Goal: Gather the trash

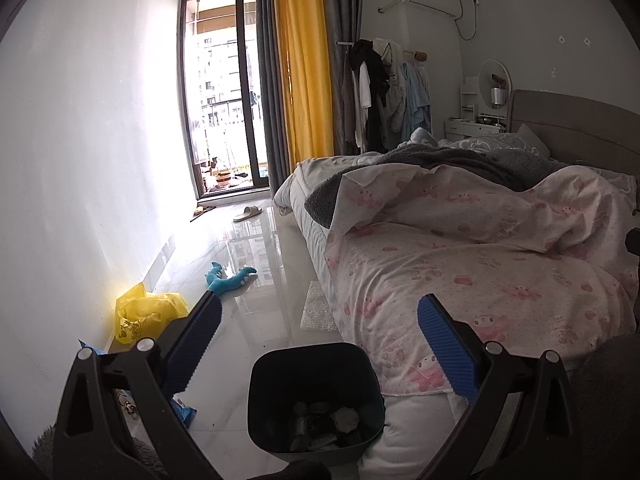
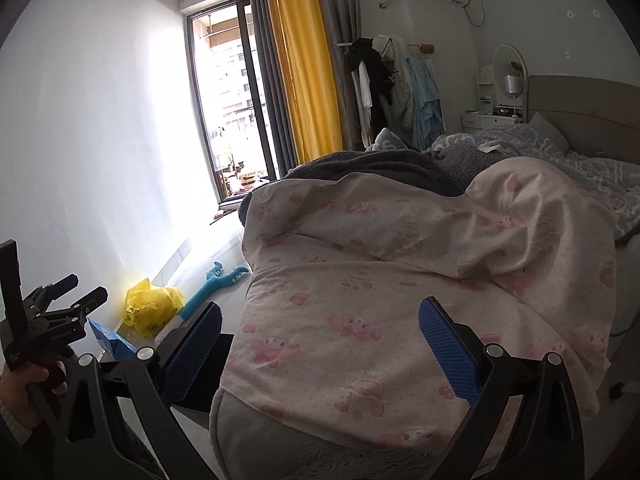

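In the left wrist view the left gripper (image 1: 320, 344) hung with its blue-padded fingers (image 1: 196, 344) spread wide and nothing between them, directly above a dark trash bin (image 1: 316, 396) at the bottom centre of the frame. The bin stood on the glossy floor (image 1: 248, 280) just beside the bed (image 1: 460, 264) and held a few crumpled grey scraps (image 1: 324, 424); what they were made of was hard to tell in the dim interior. At the lower left, against the white wall (image 1: 88, 152), lay a crumpled yellow plastic bag (image 1: 148, 314), with a blue wrapper (image 1: 185, 410) near the left finger and a blue plush toy (image 1: 230, 278) a little further up the frame. A sheet of bubble wrap (image 1: 318, 308) lay on the floor at the bed's edge, above the bin. In the right wrist view the right gripper (image 2: 320, 344) was likewise splayed and empty, its fingers (image 2: 450, 354) framing the pink-patterned duvet (image 2: 400, 280) that filled the centre. At the far left edge a hand (image 2: 28, 384) clasped the other gripper's handle, and the yellow bag and plush toy showed again at the lower left.
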Tool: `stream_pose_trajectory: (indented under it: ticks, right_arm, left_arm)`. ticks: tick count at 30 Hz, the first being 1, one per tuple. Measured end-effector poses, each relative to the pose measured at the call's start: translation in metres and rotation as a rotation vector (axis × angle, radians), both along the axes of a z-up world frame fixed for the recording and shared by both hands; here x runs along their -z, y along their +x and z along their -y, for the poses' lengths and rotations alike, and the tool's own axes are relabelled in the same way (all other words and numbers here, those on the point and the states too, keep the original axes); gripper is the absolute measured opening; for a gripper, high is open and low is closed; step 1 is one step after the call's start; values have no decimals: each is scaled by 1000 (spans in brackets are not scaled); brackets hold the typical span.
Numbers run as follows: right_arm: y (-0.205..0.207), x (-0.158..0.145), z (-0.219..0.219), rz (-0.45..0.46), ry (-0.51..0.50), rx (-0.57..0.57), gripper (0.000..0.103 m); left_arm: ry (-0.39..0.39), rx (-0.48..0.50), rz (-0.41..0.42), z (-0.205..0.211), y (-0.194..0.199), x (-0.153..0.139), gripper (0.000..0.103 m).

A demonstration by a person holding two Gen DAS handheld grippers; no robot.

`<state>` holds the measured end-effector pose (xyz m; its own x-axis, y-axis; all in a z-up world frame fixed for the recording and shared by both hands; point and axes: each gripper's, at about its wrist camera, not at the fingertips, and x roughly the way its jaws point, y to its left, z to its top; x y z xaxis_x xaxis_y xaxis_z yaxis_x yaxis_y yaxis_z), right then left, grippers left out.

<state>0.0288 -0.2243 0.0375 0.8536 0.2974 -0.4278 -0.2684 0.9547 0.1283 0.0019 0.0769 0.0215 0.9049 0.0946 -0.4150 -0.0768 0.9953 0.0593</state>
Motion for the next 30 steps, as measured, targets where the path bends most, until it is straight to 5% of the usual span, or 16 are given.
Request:
stream_pose_trajectory:
  ticks: [30]
  right_arm:
    - [-2, -1, -13, 4, -41, -39, 100]
  left_arm:
    - [-56, -5, -17, -2, 4, 6, 100]
